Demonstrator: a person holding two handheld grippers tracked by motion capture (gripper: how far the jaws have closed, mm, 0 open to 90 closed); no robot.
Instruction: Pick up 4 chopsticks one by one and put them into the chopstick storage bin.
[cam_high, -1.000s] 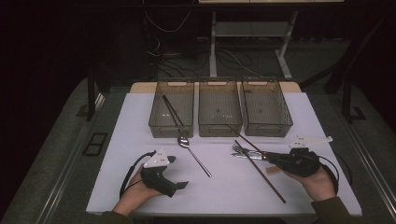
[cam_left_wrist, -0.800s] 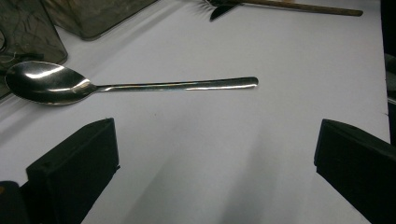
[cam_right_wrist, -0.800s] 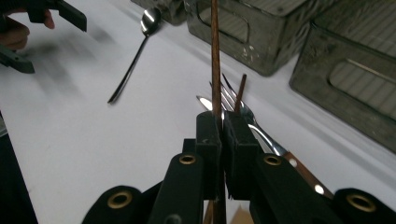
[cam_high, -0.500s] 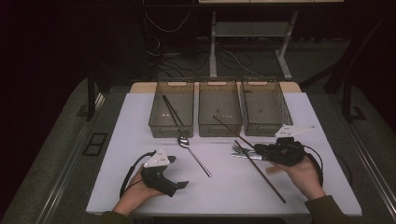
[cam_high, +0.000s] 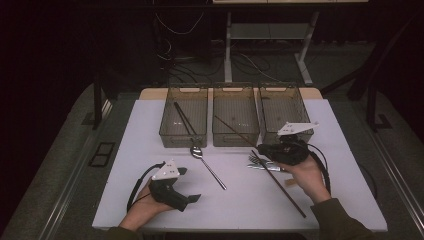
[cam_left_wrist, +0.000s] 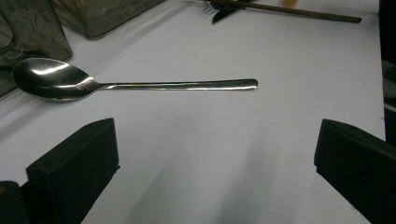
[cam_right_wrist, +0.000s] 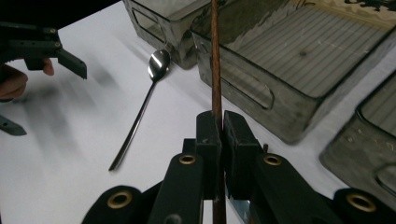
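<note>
Three clear bins stand in a row at the far side of the white table (cam_high: 125, 165). The left bin (cam_high: 184, 116) holds a dark chopstick (cam_high: 184, 118). The middle bin (cam_high: 235, 114) and the right bin (cam_high: 281, 107) look empty; no writing is readable.

The right gripper (cam_right_wrist: 219, 122) is clamped on a brown chopstick (cam_high: 245, 137), whose far end slants over the middle bin. The left gripper (cam_high: 192, 200), jaws wide apart, rests near a spoon (cam_left_wrist: 116, 84).

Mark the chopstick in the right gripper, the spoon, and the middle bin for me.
chopstick (cam_right_wrist: 215, 70), right gripper view, on the brown shaft above the shut jaws.
spoon (cam_left_wrist: 51, 79), left gripper view, on its bowl.
middle bin (cam_high: 235, 143), high view, on its near wall.
</note>
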